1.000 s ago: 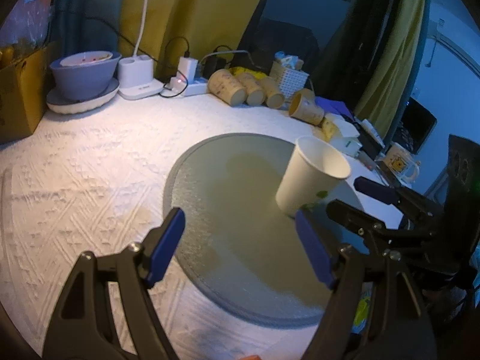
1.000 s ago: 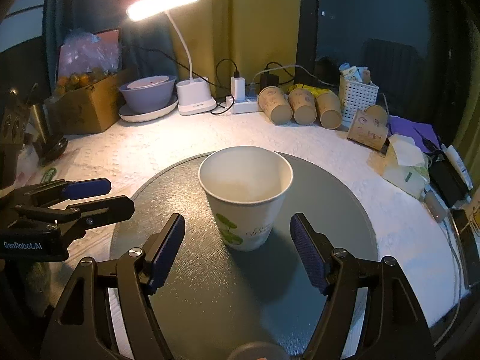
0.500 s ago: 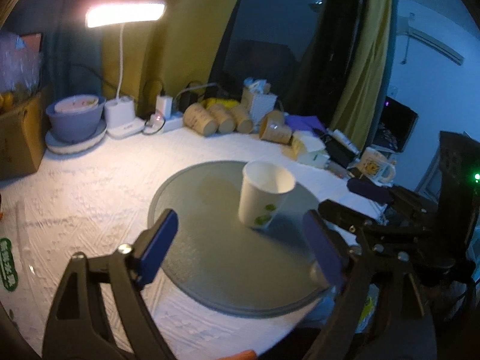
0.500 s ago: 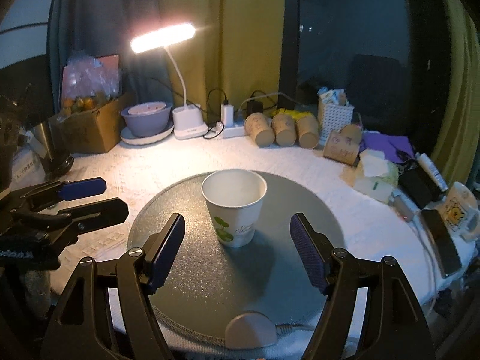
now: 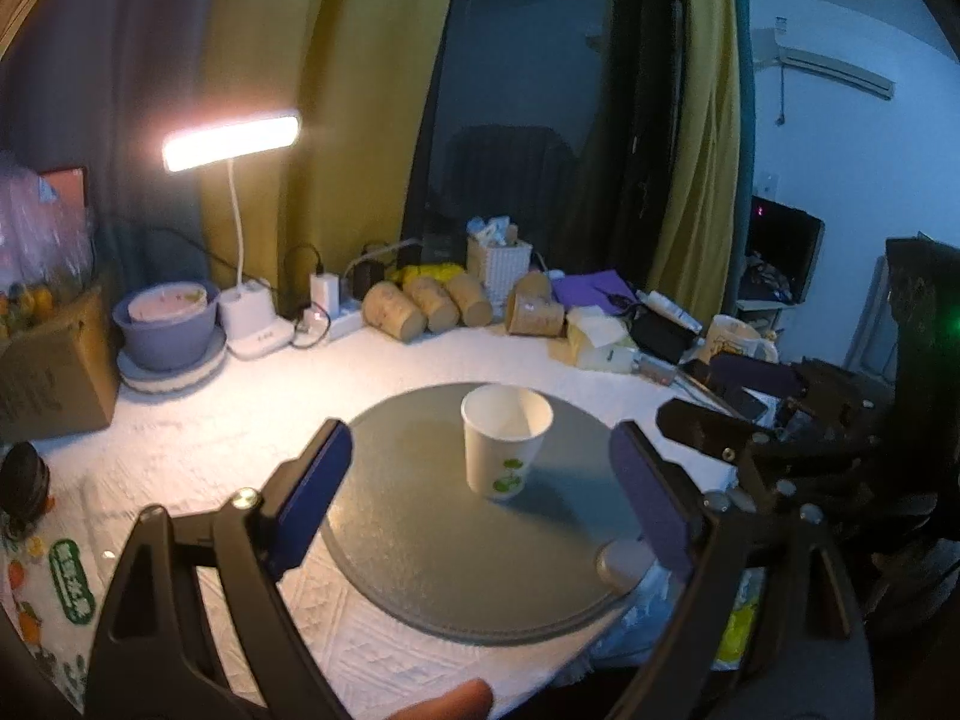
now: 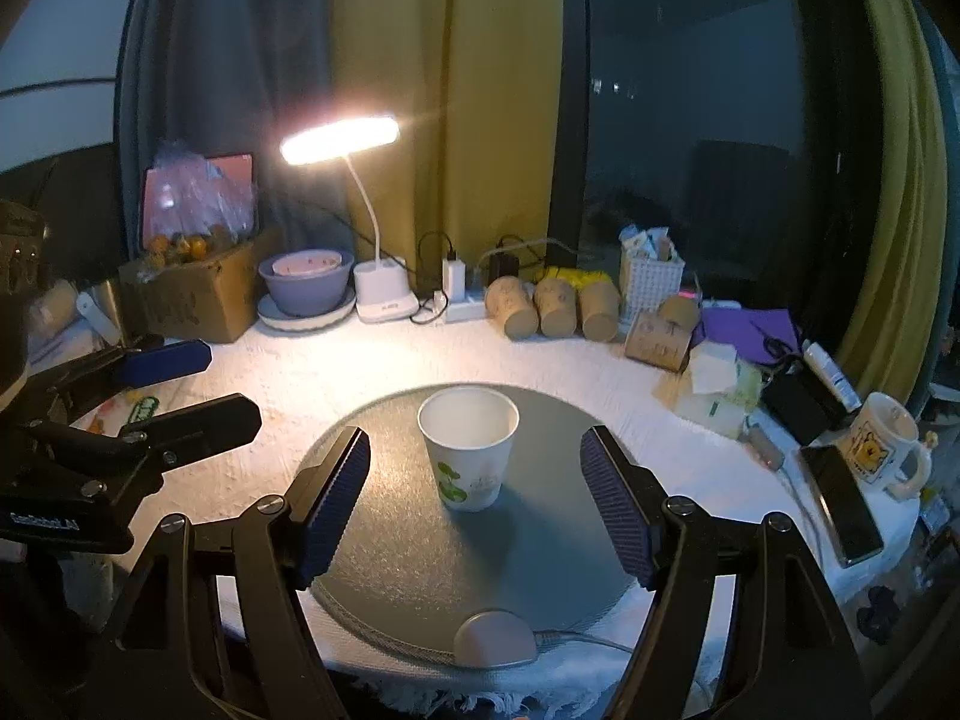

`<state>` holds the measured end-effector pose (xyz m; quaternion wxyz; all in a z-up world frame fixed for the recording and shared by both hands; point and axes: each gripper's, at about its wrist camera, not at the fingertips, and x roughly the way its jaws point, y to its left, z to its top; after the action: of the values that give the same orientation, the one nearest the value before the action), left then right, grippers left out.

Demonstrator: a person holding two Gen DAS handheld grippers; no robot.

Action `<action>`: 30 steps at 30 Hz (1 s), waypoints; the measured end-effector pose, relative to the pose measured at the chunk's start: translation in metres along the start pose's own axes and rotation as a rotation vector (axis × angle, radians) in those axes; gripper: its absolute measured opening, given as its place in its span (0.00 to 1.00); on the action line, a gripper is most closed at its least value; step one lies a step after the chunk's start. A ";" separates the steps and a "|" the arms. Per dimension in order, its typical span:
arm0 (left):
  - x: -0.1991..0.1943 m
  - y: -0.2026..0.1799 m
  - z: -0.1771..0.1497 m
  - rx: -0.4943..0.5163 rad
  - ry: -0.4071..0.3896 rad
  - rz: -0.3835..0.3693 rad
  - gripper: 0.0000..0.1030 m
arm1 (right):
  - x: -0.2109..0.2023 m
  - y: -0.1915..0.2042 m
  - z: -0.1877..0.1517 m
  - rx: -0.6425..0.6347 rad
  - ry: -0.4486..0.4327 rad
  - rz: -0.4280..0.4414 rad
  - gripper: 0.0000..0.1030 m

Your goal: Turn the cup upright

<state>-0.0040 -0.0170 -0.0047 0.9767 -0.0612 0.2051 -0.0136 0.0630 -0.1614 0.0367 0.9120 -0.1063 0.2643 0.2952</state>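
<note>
A white paper cup (image 5: 505, 443) with a green leaf print stands upright, mouth up, on a round grey mat (image 5: 420, 528). It also shows in the right wrist view (image 6: 469, 449), near the middle of the mat (image 6: 390, 558). My left gripper (image 5: 480, 492) is open and empty, held back from the cup and above the mat's near edge. My right gripper (image 6: 474, 501) is open and empty, also back from the cup. Each gripper shows in the other's view, the right one (image 5: 738, 402) and the left one (image 6: 180, 390), both with jaws apart.
A lit desk lamp (image 6: 372, 210), a purple bowl (image 6: 306, 282), a cardboard box (image 6: 192, 294), several brown cups lying on their sides (image 6: 552, 306), a white basket (image 6: 651, 279), a mug (image 6: 888, 444) and a phone (image 6: 840, 498) ring the table's back and right. A pale puck (image 6: 495, 639) sits at the mat's front edge.
Both grippers have pulled back and up from the cup, so it looks smaller and farther off. The cup has stayed upright in the same spot on the mat.
</note>
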 end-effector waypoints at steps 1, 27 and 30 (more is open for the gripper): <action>-0.003 -0.002 0.002 0.005 -0.011 0.002 0.86 | -0.005 0.000 0.002 -0.002 -0.010 -0.002 0.74; -0.069 -0.022 0.025 0.046 -0.241 0.013 0.92 | -0.067 0.005 0.026 -0.029 -0.144 -0.018 0.77; -0.069 -0.016 0.025 0.022 -0.239 0.022 0.92 | -0.067 0.003 0.025 -0.029 -0.145 -0.021 0.77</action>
<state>-0.0570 -0.0261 0.0475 0.9949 -0.0497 0.0878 0.0020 0.0257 -0.1826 0.0941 0.9302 -0.1005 0.1919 0.2964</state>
